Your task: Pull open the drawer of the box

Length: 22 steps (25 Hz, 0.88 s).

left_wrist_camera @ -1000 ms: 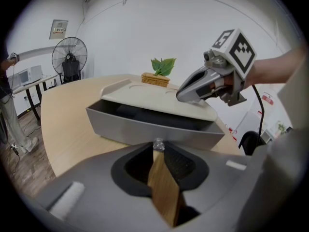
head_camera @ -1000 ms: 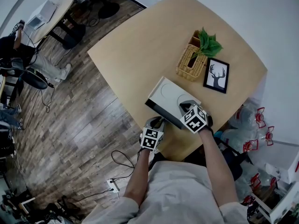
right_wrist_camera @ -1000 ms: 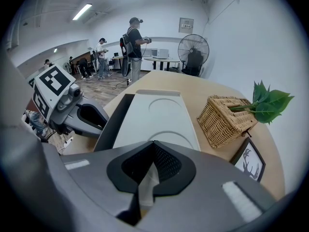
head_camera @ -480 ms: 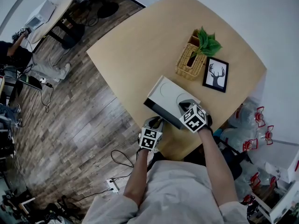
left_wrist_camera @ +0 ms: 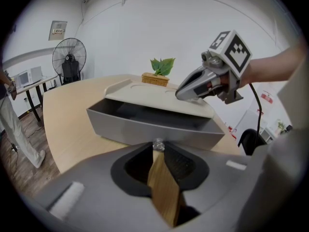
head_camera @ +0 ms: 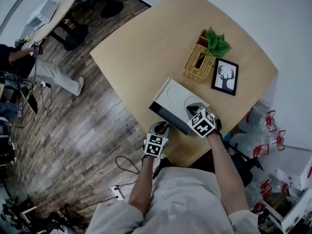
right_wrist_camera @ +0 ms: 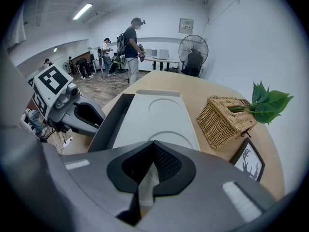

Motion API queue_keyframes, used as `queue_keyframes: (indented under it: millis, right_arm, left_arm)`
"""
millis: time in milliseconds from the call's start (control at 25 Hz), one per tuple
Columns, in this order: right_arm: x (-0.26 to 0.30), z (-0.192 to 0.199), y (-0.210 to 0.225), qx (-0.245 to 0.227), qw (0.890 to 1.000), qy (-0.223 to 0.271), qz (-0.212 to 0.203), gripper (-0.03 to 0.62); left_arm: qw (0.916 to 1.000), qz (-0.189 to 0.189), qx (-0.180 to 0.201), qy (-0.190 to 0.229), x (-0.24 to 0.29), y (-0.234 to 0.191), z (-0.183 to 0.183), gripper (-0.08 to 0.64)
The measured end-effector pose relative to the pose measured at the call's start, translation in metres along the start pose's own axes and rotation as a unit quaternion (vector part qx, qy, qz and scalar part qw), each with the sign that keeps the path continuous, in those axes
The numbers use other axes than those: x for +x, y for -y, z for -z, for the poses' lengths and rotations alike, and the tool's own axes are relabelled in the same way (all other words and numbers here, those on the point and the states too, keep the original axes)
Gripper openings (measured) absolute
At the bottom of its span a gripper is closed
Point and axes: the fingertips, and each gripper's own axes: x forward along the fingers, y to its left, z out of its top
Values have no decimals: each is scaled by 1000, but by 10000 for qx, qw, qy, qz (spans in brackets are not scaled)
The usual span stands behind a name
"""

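Observation:
A white box point(head_camera: 176, 97) with a flat lid point(left_wrist_camera: 159, 98) lies near the front edge of the wooden table point(head_camera: 146, 48). Its grey drawer point(left_wrist_camera: 149, 127) stands partly pulled out toward me, and its inside looks empty. My left gripper point(left_wrist_camera: 158, 145) is shut on the small clear knob point(left_wrist_camera: 158, 143) at the drawer's front; in the head view this gripper point(head_camera: 163, 127) sits just off the table edge. My right gripper point(right_wrist_camera: 153, 143) is shut, its tips pressed down on the box top point(right_wrist_camera: 157, 112). From the left gripper view the right gripper point(left_wrist_camera: 179, 94) rests on the lid's near right part.
Behind the box stand a wicker basket point(head_camera: 199, 63) holding a green plant point(head_camera: 214, 44), and a framed deer picture point(head_camera: 225, 77). A floor fan point(left_wrist_camera: 69, 65) and another table point(head_camera: 51, 14) are further off. Several people point(right_wrist_camera: 131, 42) stand on the wooden floor at the left.
The drawer front and my left gripper have come slightly toward me. My right gripper has stayed on the box top. A person at the far left has moved.

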Motion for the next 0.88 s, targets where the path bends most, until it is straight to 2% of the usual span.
queue_keyframes:
  millis: [880]
  right_arm:
    - [0, 1, 1, -10, 10000, 16, 55, 2]
  left_arm:
    - [10000, -12, -69, 21, -13, 1, 19, 127]
